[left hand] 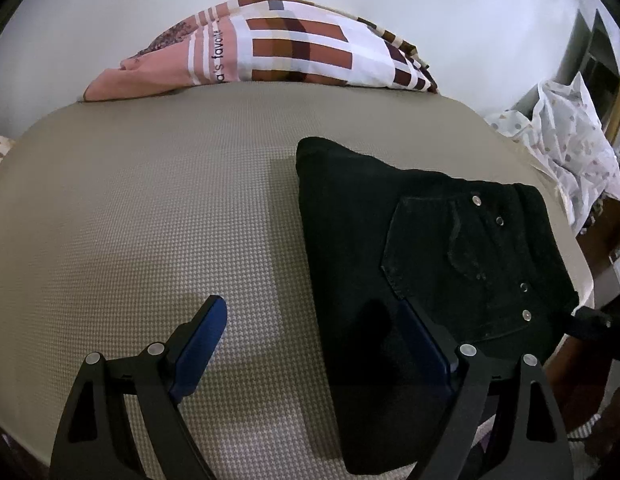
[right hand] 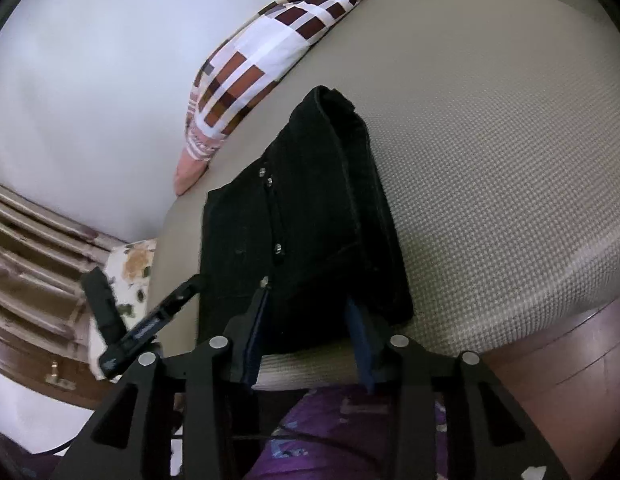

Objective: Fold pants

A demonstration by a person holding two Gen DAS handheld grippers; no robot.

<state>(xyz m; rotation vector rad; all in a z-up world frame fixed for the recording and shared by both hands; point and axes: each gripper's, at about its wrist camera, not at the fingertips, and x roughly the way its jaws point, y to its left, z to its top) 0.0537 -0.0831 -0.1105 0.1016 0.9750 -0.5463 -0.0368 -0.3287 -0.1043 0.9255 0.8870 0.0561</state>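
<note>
While left gripper (left hand: 313, 340) gapes empty | right gripper (right hand: 310, 312) straddles pants (right hand: 302, 220); grip unclear

Beige bed (left hand: 150, 208), patterned pillow (left hand: 294, 48), white wall (left hand: 429, 0)

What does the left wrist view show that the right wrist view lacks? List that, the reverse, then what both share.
Left wrist only: a stitched back pocket and a white spotted cloth. Right wrist only: purple fabric and wooden slats. Both: folded black pants on the beige bed, checked pillow.
</note>
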